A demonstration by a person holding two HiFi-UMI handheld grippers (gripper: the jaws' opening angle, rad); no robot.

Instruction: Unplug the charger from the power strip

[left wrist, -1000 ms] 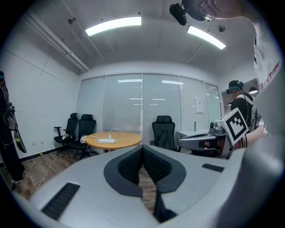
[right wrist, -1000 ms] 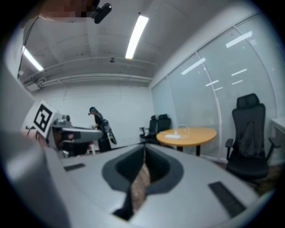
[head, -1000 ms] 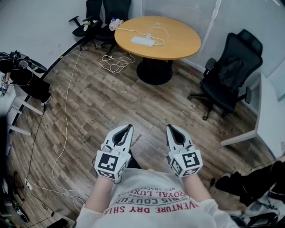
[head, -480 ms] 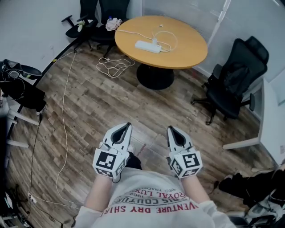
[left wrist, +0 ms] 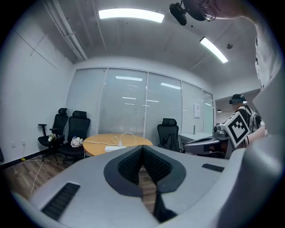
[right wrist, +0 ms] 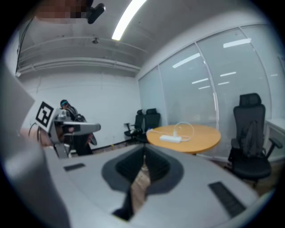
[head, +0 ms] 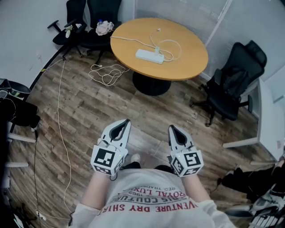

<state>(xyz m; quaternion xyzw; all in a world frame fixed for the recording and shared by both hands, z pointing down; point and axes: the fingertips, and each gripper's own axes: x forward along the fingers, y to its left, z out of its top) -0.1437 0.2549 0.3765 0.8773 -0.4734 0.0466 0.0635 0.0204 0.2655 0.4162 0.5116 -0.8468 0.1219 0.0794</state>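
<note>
Round table (head: 189, 60) bears the power strip (head: 149, 56) — left claw (head: 125, 122) and right claw (head: 171, 128) pressed together, empty.

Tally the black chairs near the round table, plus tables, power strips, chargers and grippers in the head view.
Black chairs: 3
Round tables: 1
Power strips: 1
Chargers: 1
Grippers: 2
Total: 8
</note>
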